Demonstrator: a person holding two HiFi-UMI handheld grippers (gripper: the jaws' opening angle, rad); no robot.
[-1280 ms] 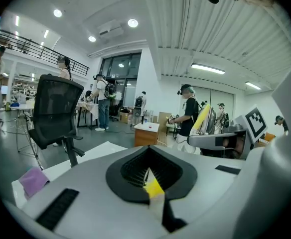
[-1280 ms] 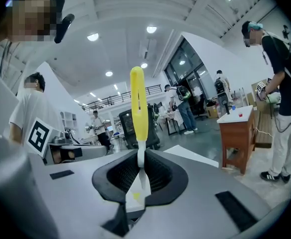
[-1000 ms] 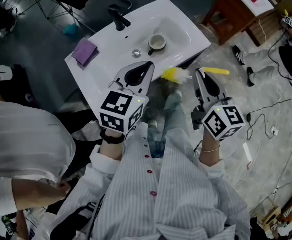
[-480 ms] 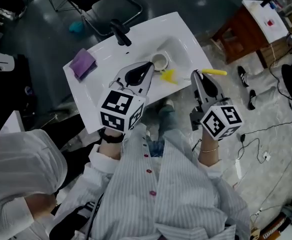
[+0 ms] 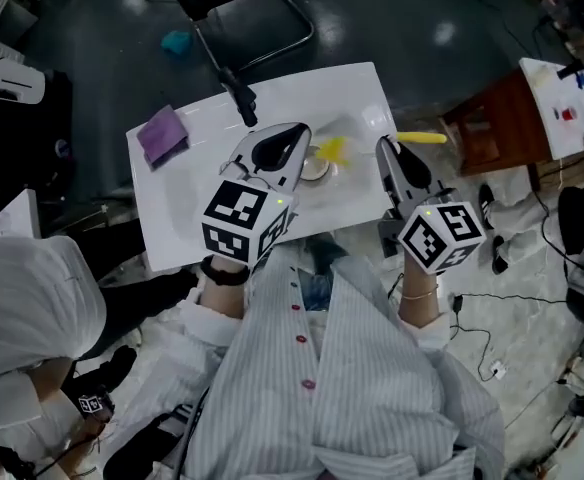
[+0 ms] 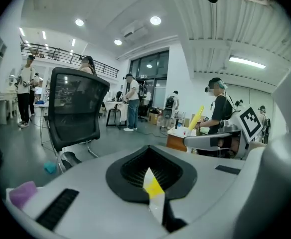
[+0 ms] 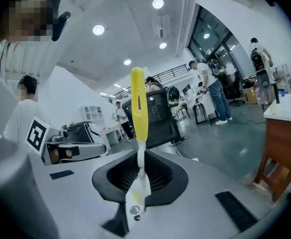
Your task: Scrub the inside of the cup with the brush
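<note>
Across the right tongs [image 5: 384, 148], brush [image 5: 419, 138] level, handle end rightward

A white washbasin [image 5: 177, 208] lay under and ahead of my left fingers [image 5: 294, 140], with its black tap [image 5: 240, 98] just beyond them and a purple cloth [image 5: 162, 135] on its rim well off to their left. Farther out past the tap stood a black office chair [image 6: 75, 108], a small teal thing [image 5: 177, 41] on the grey floor near it. Right of my right fingers [image 5: 400, 168], apart from the basin, stood a wooden table [image 5: 492, 128] with a white top. Cables [image 5: 502, 298] trailed over the floor behind them. A person in white [image 5: 22, 308] was behind and left of my left fingers, and several people [image 6: 132, 101] stood far ahead
</note>
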